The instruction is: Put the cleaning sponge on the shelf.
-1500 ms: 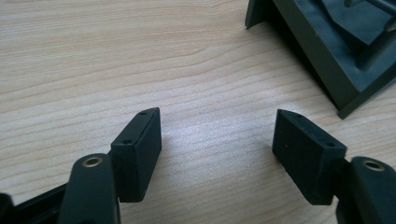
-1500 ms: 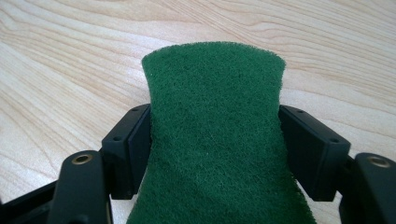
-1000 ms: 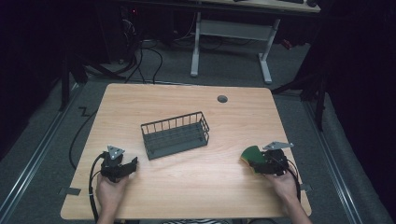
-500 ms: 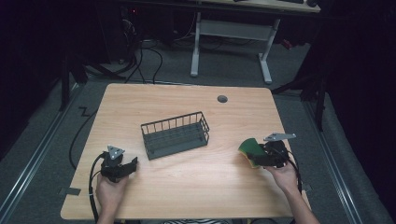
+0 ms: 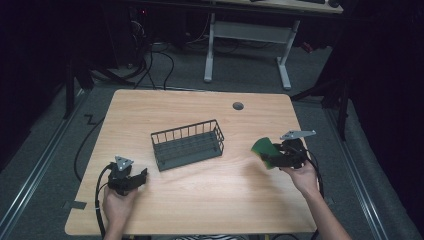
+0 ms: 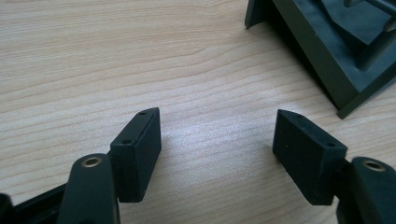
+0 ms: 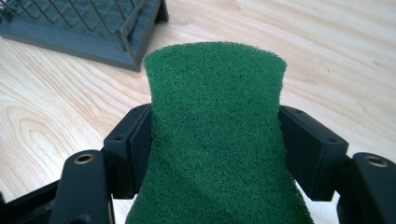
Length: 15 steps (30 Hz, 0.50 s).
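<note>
A green scouring pad (image 5: pixel 262 148) (image 7: pixel 215 135) is pinched at its sides by my right gripper (image 5: pixel 272 157) (image 7: pixel 215 140), which is shut on it and held above the table right of the wire basket (image 5: pixel 187 144). The pad bows in where the jaws squeeze it. My left gripper (image 5: pixel 140 176) (image 6: pixel 217 140) rests at the table's front left, open, with only bare wood between its jaws. The basket's dark corner (image 6: pixel 327 51) lies ahead of it to the right. The basket's corner (image 7: pixel 93 28) also shows at the upper left of the right gripper view.
The wooden table (image 5: pixel 200 110) has a round cable hole (image 5: pixel 238 106) at the back. A white-legged desk (image 5: pixel 247 35) and cables stand on the floor beyond. Open wood lies between the two grippers in front of the basket.
My right gripper has carried the green pad up and to the left, nearer the basket. The left gripper has not moved.
</note>
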Each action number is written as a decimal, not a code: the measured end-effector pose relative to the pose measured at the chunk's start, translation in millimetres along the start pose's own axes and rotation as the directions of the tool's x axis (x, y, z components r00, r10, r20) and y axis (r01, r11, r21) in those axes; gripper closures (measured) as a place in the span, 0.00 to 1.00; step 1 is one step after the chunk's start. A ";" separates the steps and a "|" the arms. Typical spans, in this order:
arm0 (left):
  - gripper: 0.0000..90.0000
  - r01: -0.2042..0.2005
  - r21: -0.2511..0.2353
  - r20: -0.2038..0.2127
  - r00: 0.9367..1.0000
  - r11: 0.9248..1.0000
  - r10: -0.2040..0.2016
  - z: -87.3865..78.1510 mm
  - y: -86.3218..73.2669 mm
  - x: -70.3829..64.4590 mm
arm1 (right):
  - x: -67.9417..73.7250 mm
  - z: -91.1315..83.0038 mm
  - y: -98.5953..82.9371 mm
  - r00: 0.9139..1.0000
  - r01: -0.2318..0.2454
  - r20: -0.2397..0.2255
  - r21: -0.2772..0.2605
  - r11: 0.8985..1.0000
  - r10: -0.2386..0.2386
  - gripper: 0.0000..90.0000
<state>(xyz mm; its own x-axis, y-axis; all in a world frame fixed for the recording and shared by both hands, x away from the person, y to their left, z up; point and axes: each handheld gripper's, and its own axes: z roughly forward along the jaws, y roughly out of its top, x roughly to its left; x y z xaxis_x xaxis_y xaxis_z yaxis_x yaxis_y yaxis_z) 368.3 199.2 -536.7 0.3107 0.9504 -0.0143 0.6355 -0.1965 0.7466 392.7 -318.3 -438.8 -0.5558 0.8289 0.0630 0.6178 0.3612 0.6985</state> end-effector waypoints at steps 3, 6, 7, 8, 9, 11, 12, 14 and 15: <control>0.37 0.000 0.000 0.000 1.000 1.000 0.000 0.0 0.0 0.0 | 1.0 -0.2 5.2 1.000 0.007 -0.008 -0.005 1.000 -0.007 0.34; 0.37 0.000 0.000 0.000 1.000 1.000 0.000 0.0 0.0 0.0 | 4.0 -0.7 16.7 0.999 0.029 -0.014 -0.009 1.000 -0.029 0.34; 0.37 0.000 0.000 0.000 1.000 1.000 0.000 0.1 0.0 0.0 | 4.5 -1.0 19.7 0.999 0.033 -0.019 -0.011 0.999 -0.033 0.34; 0.37 0.000 0.000 0.000 1.000 1.000 0.000 0.0 0.1 0.0 | 5.3 -1.7 22.8 0.999 0.038 -0.019 -0.013 0.999 -0.038 0.34; 0.37 0.000 0.001 0.000 1.000 1.000 0.000 0.0 0.1 0.0 | 5.8 -2.1 26.1 0.999 0.046 -0.022 -0.015 0.999 -0.047 0.34; 0.37 0.000 0.000 0.000 1.000 1.000 0.000 0.1 0.1 0.0 | 7.1 -3.1 32.6 0.998 0.061 -0.023 -0.018 0.998 -0.062 0.34; 0.37 0.000 0.000 0.000 1.000 1.000 0.000 0.1 0.1 0.0 | 8.0 -3.4 35.9 0.997 0.076 -0.023 -0.020 0.997 -0.076 0.34; 0.37 -0.001 0.001 0.000 1.000 1.000 0.001 0.0 0.1 0.0 | 10.3 -3.4 43.1 0.995 0.099 -0.032 -0.022 0.995 -0.099 0.34; 0.37 -0.001 0.001 0.000 1.000 1.000 0.001 0.0 0.1 0.0 | 10.3 -3.4 43.1 0.995 0.099 -0.032 -0.022 0.995 -0.099 0.34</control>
<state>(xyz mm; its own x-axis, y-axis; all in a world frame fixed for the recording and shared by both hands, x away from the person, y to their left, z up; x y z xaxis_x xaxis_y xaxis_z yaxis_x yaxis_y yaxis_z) 368.4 199.2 -536.6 0.3111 0.9503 -0.0139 0.6357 -0.1972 0.7463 411.7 -295.7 -405.7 -0.6317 0.7751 0.0158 0.5477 0.4317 0.7167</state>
